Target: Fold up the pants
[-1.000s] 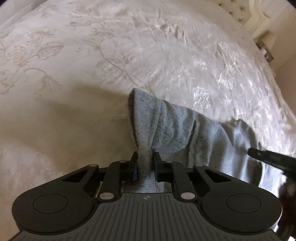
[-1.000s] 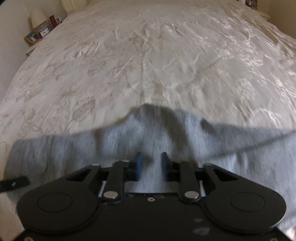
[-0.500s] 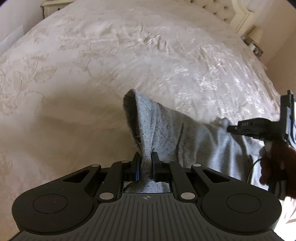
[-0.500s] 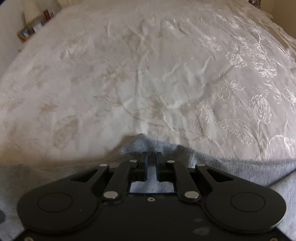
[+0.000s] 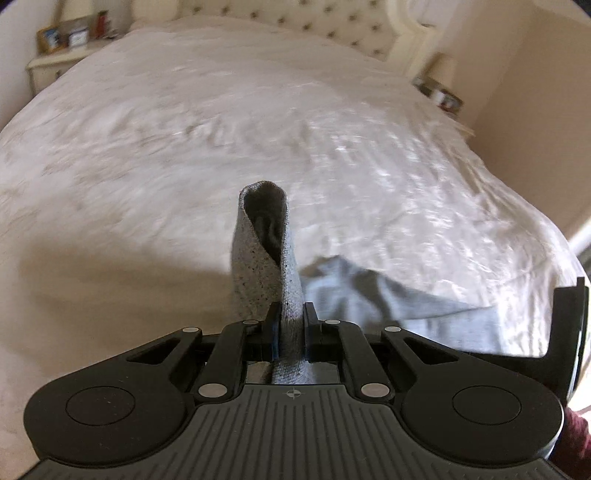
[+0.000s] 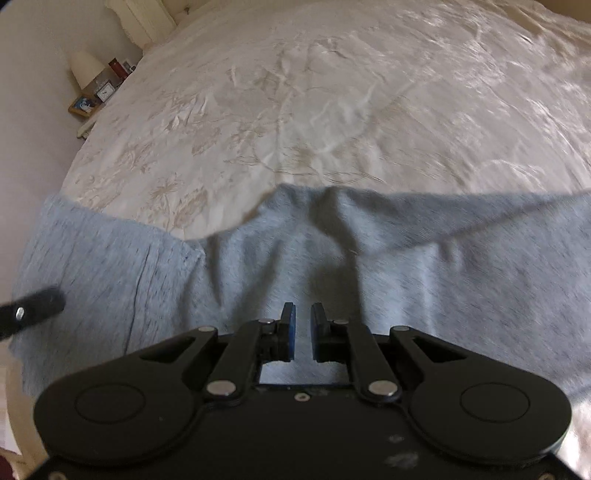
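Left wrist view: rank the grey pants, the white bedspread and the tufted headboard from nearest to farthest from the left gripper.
1. Grey pants: a fold clamped in the jaws of the left gripper.
2. White bedspread: spread beyond and below the pants.
3. Tufted headboard: at the bed's far end, top of view.

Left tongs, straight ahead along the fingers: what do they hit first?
The left tongs are already shut on a fold of the grey knit pants, which stands up directly ahead. Past that fold, the line probably ends on the cream embroidered bedspread; depth there is unclear.
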`<state>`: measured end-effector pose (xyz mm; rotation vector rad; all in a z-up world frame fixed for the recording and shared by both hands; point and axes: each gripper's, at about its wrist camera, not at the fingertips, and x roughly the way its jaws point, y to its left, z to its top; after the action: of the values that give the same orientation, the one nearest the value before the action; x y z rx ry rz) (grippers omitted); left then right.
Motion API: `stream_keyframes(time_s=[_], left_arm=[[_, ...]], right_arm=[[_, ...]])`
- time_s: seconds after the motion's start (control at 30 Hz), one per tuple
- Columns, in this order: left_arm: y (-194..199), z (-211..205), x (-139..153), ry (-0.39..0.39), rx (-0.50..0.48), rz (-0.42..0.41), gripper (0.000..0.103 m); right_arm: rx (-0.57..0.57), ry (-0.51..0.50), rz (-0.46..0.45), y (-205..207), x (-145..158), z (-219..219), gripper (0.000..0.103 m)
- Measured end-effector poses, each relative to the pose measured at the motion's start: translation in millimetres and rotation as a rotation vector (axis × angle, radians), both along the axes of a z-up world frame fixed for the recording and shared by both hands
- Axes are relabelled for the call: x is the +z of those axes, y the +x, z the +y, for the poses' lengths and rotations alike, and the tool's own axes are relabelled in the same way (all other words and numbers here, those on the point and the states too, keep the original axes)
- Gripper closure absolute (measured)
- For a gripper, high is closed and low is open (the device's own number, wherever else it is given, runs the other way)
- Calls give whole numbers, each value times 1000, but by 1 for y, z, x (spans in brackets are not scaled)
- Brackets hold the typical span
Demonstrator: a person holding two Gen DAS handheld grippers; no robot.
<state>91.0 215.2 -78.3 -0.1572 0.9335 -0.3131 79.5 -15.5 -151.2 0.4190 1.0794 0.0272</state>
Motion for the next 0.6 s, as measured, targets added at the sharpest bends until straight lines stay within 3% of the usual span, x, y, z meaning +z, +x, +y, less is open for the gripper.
stream_keyframes(time_s=[0.2, 0.3, 0.4, 0.6], left_arm=[[-3, -97, -14, 38, -84, -17, 94], [-2, -148, -39, 36, -118, 37, 94], [-2, -190, -60, 93, -129, 71, 94], [-27, -220, -62, 121, -122, 59, 93]], right_arm=[[-17, 41, -11, -21, 2, -53, 93], [-14, 44, -5, -28, 0, -85, 93], [-11, 45, -7, -33, 1, -116, 91], [33, 53, -39, -29, 3, -156, 88]])
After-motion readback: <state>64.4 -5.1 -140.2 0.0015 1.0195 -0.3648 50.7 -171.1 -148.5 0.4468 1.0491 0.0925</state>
